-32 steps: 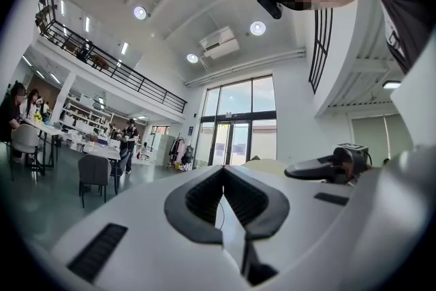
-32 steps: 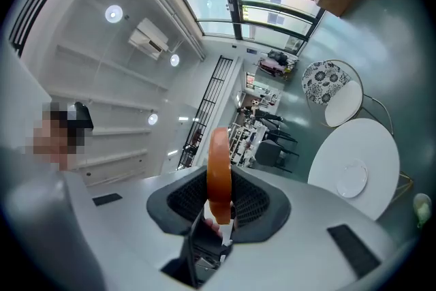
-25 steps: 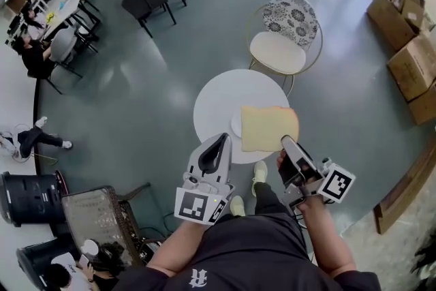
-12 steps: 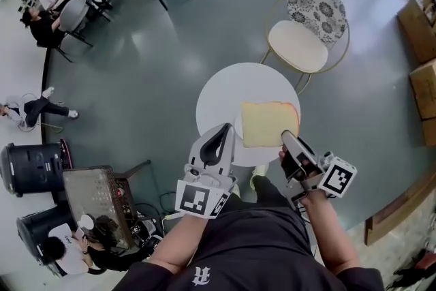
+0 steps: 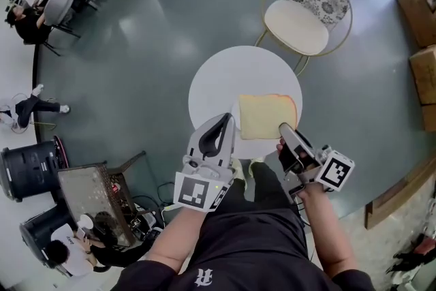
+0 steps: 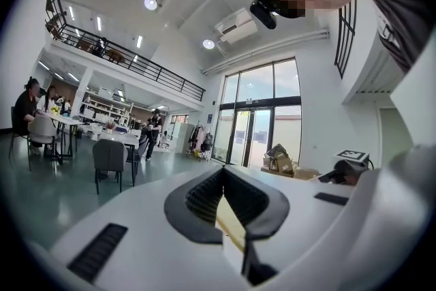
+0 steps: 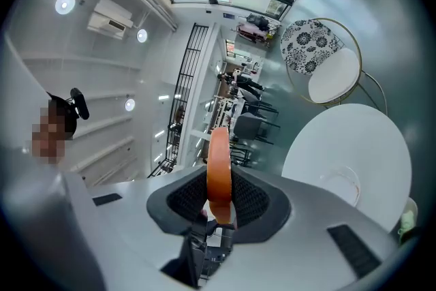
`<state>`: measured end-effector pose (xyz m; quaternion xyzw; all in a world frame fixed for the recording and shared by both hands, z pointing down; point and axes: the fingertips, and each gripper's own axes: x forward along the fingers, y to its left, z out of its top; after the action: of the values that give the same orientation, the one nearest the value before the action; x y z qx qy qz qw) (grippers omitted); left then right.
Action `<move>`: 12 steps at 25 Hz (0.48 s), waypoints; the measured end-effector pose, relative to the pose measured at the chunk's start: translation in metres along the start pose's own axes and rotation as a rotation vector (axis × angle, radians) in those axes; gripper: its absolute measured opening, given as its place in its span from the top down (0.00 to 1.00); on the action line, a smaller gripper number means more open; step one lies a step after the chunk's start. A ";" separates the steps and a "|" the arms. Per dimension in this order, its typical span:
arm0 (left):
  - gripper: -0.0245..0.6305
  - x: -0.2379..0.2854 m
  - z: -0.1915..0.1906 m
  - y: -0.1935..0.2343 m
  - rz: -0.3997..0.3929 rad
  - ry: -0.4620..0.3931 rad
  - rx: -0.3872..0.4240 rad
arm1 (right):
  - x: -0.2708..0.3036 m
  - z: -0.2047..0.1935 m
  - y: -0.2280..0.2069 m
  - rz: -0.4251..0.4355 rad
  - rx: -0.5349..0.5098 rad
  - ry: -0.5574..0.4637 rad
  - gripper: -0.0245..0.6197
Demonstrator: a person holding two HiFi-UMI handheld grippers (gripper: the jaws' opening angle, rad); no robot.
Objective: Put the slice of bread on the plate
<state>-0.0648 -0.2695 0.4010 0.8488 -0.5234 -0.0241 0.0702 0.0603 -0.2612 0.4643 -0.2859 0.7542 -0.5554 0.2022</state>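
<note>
The slice of bread (image 5: pixel 267 116), pale with a brown crust, lies flat over the near right part of the round white table (image 5: pixel 225 82). My right gripper (image 5: pixel 283 128) is shut on its near edge. Under the bread, a rim of the clear plate (image 5: pixel 236 116) shows. In the right gripper view the crust (image 7: pixel 219 167) stands edge-on between the pads of the right gripper (image 7: pixel 219 180), with the plate (image 7: pixel 338 182) on the table (image 7: pixel 368 140) beyond. My left gripper (image 5: pixel 225 120) hovers at the table's near edge, left of the bread, tips together. The left gripper (image 6: pixel 223 175) holds nothing.
A gold-framed chair (image 5: pixel 304 18) with a patterned back stands beyond the table. Cardboard boxes (image 5: pixel 426 7) sit at the right. A black bin (image 5: pixel 26 170) and a wire basket (image 5: pixel 92 200) stand at the lower left. Tables with seated people (image 5: pixel 30 17) are far left.
The right gripper has carried the bread from the table's near right rim further in over the plate. The left gripper has also moved forward to the table's edge. Both have sunk.
</note>
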 end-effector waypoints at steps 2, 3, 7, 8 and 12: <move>0.95 0.005 -0.017 0.005 -0.004 0.010 -0.005 | 0.002 -0.006 -0.020 -0.014 0.003 0.005 0.82; 0.95 0.007 -0.025 0.007 -0.005 0.016 -0.010 | 0.002 -0.009 -0.031 -0.023 0.005 0.009 0.82; 0.95 0.009 -0.053 0.018 -0.007 0.030 -0.013 | 0.009 -0.022 -0.077 -0.063 0.018 0.010 0.82; 0.95 0.009 -0.060 0.021 -0.007 0.034 -0.017 | 0.011 -0.024 -0.088 -0.069 0.025 0.010 0.82; 0.95 0.009 -0.087 0.027 -0.009 0.046 -0.034 | 0.021 -0.036 -0.129 -0.093 0.042 0.029 0.82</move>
<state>-0.0745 -0.2815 0.4912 0.8503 -0.5172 -0.0141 0.0965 0.0488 -0.2773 0.5984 -0.3082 0.7313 -0.5840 0.1712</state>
